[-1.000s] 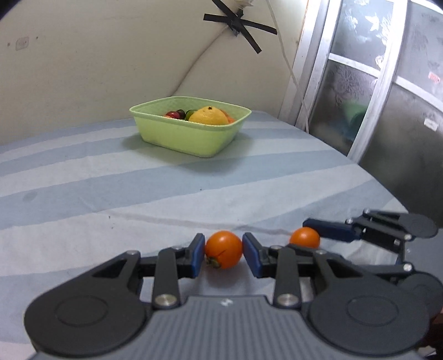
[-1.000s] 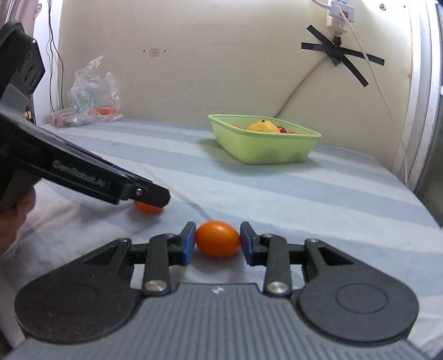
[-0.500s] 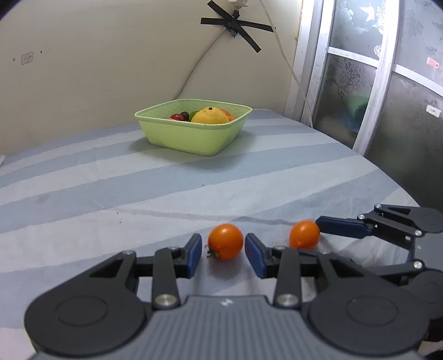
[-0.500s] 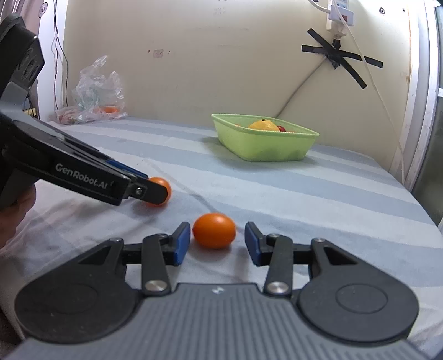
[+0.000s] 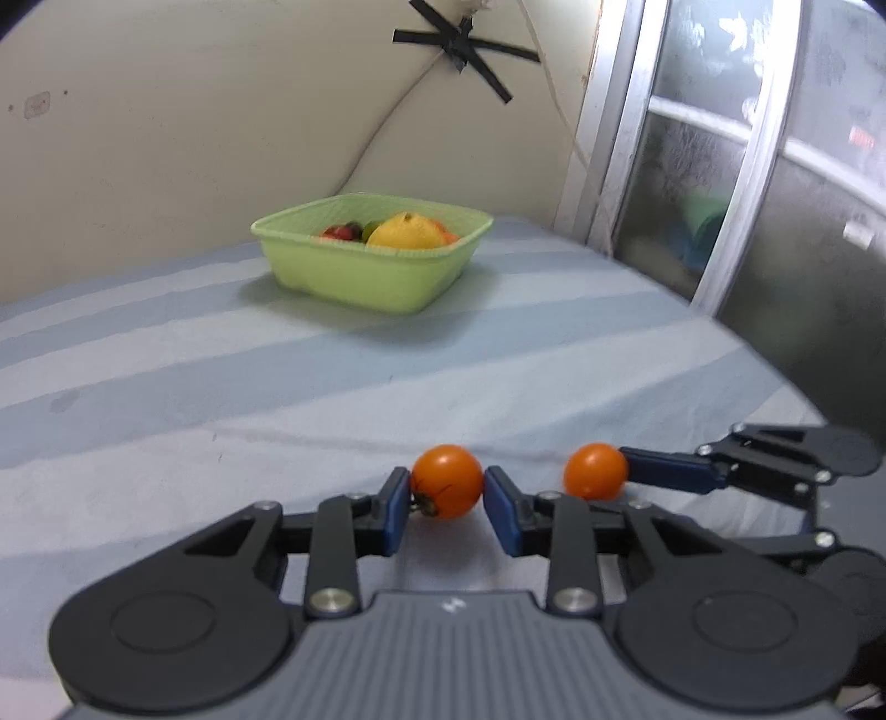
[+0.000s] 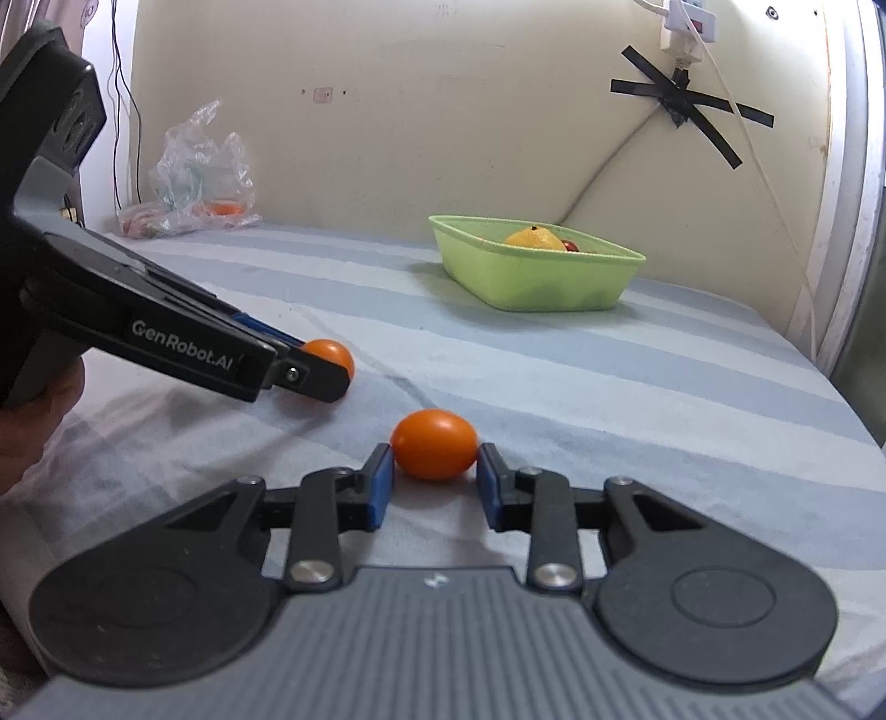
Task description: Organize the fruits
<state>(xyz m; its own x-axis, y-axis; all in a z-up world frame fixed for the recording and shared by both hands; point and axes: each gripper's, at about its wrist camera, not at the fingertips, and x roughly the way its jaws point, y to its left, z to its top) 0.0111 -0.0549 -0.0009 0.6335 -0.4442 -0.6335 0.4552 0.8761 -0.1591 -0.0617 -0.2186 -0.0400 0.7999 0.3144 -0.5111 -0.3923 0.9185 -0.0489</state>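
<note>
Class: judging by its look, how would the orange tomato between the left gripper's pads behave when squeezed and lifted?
The tomato is round, so probably rolls if released. Its glossy skin looks slippery; the closing left gripper touches only its sides. Likely soft, bruising under hard squeezing.

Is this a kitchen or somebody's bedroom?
Probably a bedroom at home: the striped sheet looks like a bed, with a power strip taped on the wall and a frosted sliding door beside it.

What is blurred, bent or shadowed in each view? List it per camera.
Left wrist view: the green basket and window frame look soft, the frame bows with the fisheye, and the corners darken. Right wrist view: sharper overall; the basket casts a soft shadow on the striped cloth, and the black tape cross is crisp.
</note>
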